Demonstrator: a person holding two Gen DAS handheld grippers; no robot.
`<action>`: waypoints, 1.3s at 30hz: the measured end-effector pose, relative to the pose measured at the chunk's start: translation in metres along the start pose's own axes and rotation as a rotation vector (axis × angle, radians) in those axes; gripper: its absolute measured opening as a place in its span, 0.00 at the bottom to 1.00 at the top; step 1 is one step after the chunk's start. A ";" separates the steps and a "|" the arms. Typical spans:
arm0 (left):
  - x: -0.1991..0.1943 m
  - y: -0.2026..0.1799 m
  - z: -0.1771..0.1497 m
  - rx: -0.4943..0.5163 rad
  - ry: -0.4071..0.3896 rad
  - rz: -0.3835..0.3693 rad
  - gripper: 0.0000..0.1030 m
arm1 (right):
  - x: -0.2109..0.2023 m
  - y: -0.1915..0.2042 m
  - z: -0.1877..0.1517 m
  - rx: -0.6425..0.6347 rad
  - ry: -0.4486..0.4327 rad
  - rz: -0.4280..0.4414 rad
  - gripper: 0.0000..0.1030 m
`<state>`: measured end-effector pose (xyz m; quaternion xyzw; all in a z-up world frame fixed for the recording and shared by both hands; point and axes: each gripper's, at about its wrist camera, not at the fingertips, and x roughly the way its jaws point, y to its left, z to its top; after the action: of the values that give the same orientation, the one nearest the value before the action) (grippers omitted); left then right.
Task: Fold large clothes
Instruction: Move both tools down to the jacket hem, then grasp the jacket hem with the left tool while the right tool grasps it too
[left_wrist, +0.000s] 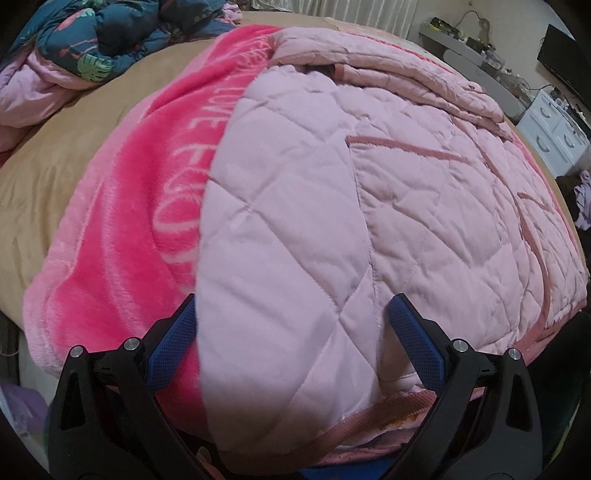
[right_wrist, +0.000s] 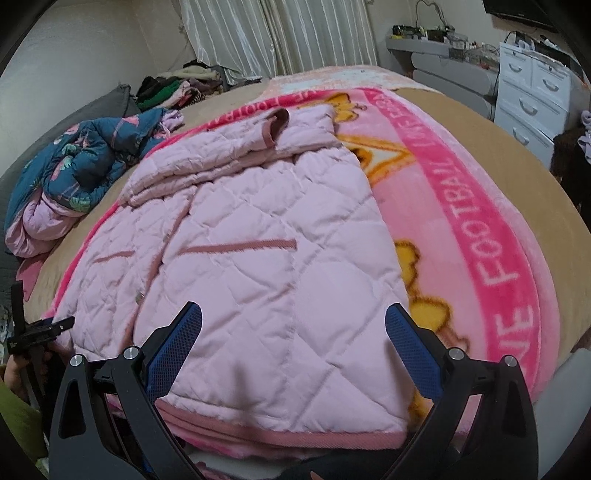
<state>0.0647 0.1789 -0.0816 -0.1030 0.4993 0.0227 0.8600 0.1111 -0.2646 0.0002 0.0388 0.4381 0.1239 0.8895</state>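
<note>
A pale pink quilted jacket (left_wrist: 332, 206) with darker pink trim lies flat on a bright pink blanket (left_wrist: 122, 221) on the bed. Its sleeves are folded across the top (right_wrist: 229, 155). My left gripper (left_wrist: 291, 332) is open, its blue pads either side of the jacket's near left hem. My right gripper (right_wrist: 293, 332) is open over the jacket's (right_wrist: 258, 258) near right hem (right_wrist: 280, 432), fingers wide apart. Neither holds cloth. The left gripper's body shows at the left edge of the right wrist view (right_wrist: 37, 332).
A crumpled dark blue floral jacket with pink lining (right_wrist: 74, 173) lies at the bed's far left. A pile of clothes (right_wrist: 173, 86) sits by the curtain. White drawers (right_wrist: 532, 96) and a grey shelf (right_wrist: 436, 48) stand at the right. The tan bedcover (left_wrist: 74, 136) surrounds the blanket.
</note>
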 end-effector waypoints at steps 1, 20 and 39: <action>0.001 0.000 0.000 -0.002 0.003 -0.004 0.91 | 0.001 -0.003 -0.002 0.000 0.014 -0.007 0.96; 0.001 -0.006 0.003 -0.029 -0.068 -0.101 0.47 | 0.017 -0.036 -0.024 0.065 0.185 0.016 0.96; -0.009 -0.003 -0.002 -0.034 -0.085 -0.120 0.33 | 0.027 -0.037 -0.036 0.050 0.280 0.118 0.71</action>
<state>0.0588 0.1764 -0.0747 -0.1461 0.4547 -0.0160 0.8784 0.1054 -0.2949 -0.0487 0.0691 0.5577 0.1692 0.8097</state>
